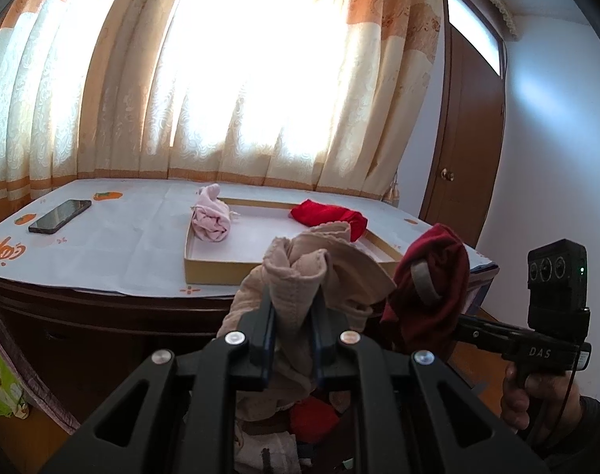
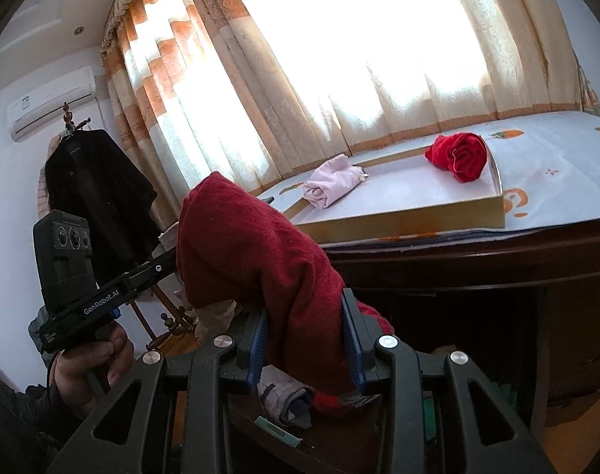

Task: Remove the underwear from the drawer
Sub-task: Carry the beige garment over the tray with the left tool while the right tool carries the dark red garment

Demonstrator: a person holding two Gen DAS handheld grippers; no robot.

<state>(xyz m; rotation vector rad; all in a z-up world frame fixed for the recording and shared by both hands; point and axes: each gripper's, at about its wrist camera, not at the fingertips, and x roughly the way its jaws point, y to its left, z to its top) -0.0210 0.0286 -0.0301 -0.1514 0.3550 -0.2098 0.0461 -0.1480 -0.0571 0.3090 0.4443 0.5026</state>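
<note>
Clamping beige underwear [image 1: 300, 276], the left tool [image 1: 293, 316] hovers beside the right tool [image 2: 304, 335], which grips maroon underwear [image 2: 252, 252] short of the bench [image 1: 114, 245] edge. Beyond, a shallow tray [image 1: 209, 265] holds pink [image 1: 212, 219] and red [image 1: 327, 215] pieces. Only the right view shows a hanging coat [image 2: 98, 185].

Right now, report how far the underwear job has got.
Done: a pink piece and a bright red piece lie in the shallow box on the tabletop. In hand: the left gripper clamps a beige piece, the right gripper a dark red piece. Left: more garments below in the drawer.
</note>
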